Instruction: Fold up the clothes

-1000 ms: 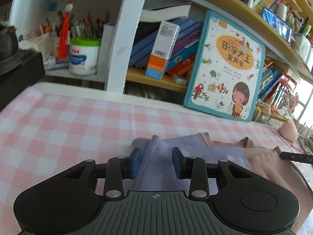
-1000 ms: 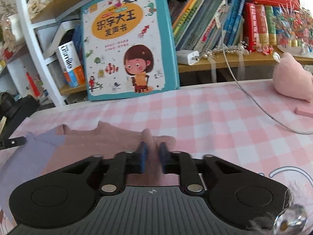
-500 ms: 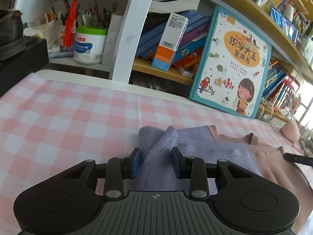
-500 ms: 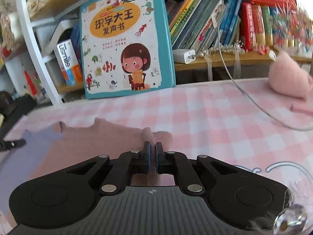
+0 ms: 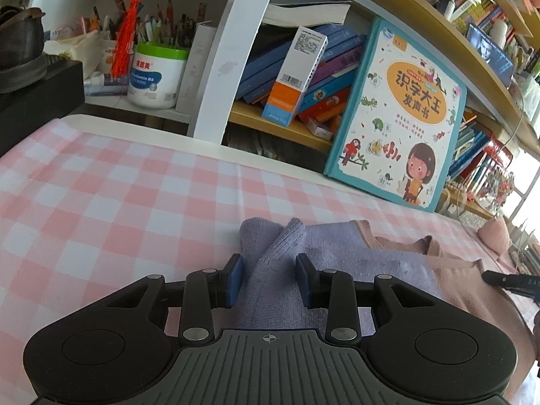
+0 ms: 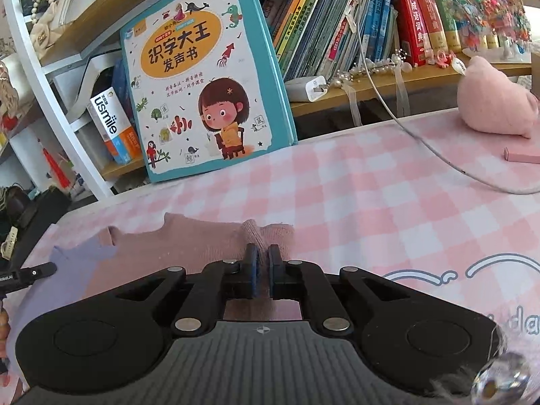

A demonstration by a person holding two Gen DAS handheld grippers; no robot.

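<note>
Left wrist view: the sweater (image 5: 337,263) lies on the checked counter (image 5: 101,202), its lilac corner bunched between your left gripper (image 5: 268,278) jaws, apparently pinched. Your right gripper (image 6: 263,270) jaws are clamped on its pink corner. Bare counter stretches beyond the sweater's far edge to the picture book (image 6: 202,77).

You are looking at a worktop (image 5: 101,195) covered in pink-and-white checks. The knit garment (image 5: 337,256) is showing two colours, lavender on its left part and dusty pink on its right. Your left tool (image 5: 268,278) and right tool (image 6: 262,271) are both wearing blue pads on black bodies. Far behind, a picture book (image 6: 202,77) is showing a teal border, a white cover and an orange title patch. At far right a pink plush toy (image 6: 492,104) is sitting.
</note>
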